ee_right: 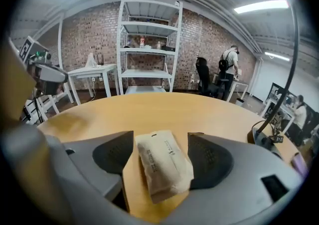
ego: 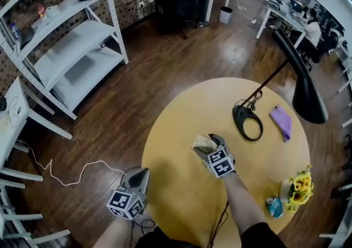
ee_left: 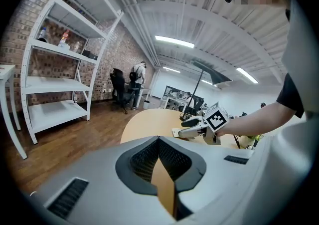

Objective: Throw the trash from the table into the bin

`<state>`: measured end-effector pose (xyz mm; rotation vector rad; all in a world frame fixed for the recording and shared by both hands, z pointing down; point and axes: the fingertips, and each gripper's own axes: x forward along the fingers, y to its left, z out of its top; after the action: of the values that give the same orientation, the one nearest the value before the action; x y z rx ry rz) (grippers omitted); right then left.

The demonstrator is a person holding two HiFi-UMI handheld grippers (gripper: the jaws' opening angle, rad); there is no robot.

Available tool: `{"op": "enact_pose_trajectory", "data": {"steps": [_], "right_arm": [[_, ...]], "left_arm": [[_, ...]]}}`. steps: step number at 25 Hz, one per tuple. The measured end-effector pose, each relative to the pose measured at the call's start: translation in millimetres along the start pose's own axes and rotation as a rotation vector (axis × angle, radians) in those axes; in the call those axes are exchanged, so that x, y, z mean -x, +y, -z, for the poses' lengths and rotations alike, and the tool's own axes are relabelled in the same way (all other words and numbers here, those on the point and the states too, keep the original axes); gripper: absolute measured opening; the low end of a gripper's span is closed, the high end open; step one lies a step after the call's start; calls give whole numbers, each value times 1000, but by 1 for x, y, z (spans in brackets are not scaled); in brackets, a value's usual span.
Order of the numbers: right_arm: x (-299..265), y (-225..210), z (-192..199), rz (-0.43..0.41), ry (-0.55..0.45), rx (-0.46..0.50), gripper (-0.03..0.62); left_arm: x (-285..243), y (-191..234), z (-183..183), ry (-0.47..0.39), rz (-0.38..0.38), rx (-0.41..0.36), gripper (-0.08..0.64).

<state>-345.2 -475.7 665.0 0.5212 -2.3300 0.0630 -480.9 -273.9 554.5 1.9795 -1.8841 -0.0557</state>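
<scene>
A beige paper packet [ego: 202, 143] lies flat on the round yellow table [ego: 181, 197], left of its middle. My right gripper [ego: 207, 145] is low over it and open. In the right gripper view the packet [ee_right: 163, 164] lies between the two wide-apart pads, and there is a gap to the left pad. My left gripper [ego: 141, 177] is shut and empty, just off the table's left edge, above the wooden floor. The left gripper view shows its jaws [ee_left: 159, 158] pressed together and, beyond them, the right gripper [ee_left: 195, 128] at the packet [ee_left: 178, 132].
A black desk lamp's base [ego: 247, 122] stands right of centre, its shade [ego: 307, 95] overhanging the right edge. A purple cloth [ego: 282, 120], a drink can [ego: 273, 207] and yellow flowers [ego: 300, 186] sit on the right side. White shelving [ego: 71, 43] is far left, a small white bin [ego: 226, 14] far back.
</scene>
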Motion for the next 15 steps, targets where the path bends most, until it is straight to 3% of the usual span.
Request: {"op": "enact_pose_trajectory", "data": {"steps": [8,9,10,15], "right_arm": [[-10,3,22,-95,34,-74,336],[-10,5,21,-92,36,-72,309],[-9,6,22,-85,42,-67,240],[4,11,23,-19,80,-37,164]], "left_arm": [[1,0,14,28,3,27,0],[2,-1,15,30,7,28,0],[3,-2,15,32,10,28,0],[12,-4,5,14,15,17,0]]}}
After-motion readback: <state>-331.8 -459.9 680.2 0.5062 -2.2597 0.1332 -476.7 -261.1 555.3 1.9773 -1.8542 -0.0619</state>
